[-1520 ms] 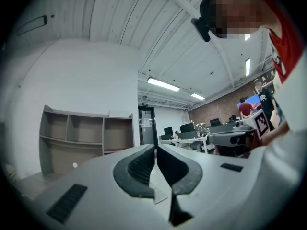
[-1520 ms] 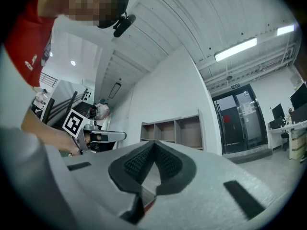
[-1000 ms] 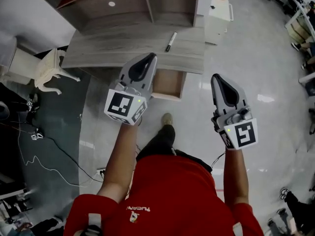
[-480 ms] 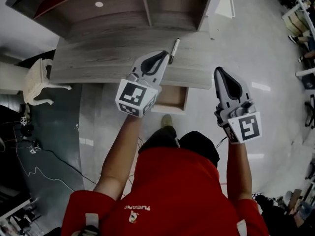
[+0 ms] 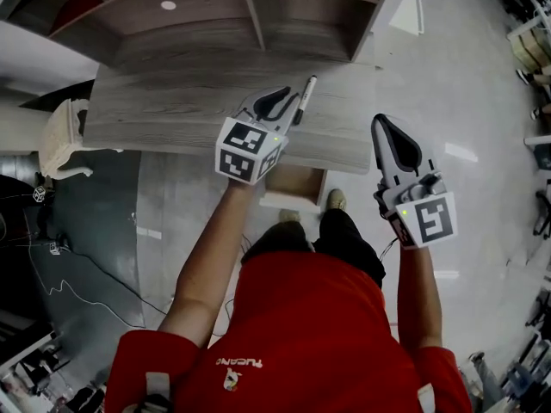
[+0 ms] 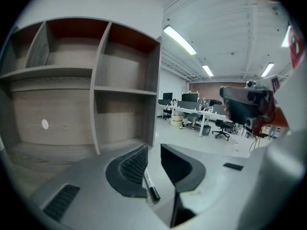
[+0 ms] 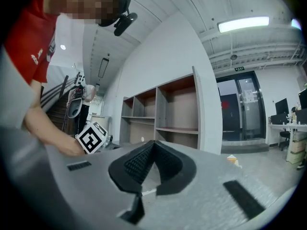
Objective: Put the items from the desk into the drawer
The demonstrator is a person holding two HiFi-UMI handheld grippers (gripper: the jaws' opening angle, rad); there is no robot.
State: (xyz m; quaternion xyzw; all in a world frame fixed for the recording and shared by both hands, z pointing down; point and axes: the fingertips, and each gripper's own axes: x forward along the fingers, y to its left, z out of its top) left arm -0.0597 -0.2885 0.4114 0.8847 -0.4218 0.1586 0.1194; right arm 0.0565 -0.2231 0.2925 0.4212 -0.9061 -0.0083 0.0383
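A white marker with a black cap [image 5: 303,98] lies on the grey wooden desk [image 5: 172,110], near its right end. My left gripper [image 5: 281,98] hovers over the desk right beside the marker, open by a narrow gap. In the left gripper view the marker [image 6: 149,186] shows through that gap [image 6: 152,151], below the fingers and not gripped. Under the desk edge the wooden drawer [image 5: 294,183] stands pulled out. My right gripper [image 5: 380,122] is held off the desk's right end over the floor, and its jaws [image 7: 152,145] are shut with nothing in them.
Open shelf compartments [image 5: 241,15] rise at the back of the desk. A white chair [image 5: 62,140] stands at the left and cables [image 5: 77,256] trail over the dark floor. A white cabinet [image 5: 406,11] is at the far right. The person's foot [image 5: 336,199] is beside the drawer.
The person has stepped closer to the desk. My left gripper has travelled forward over the desk to the marker. The right gripper has stayed shut, moving little.
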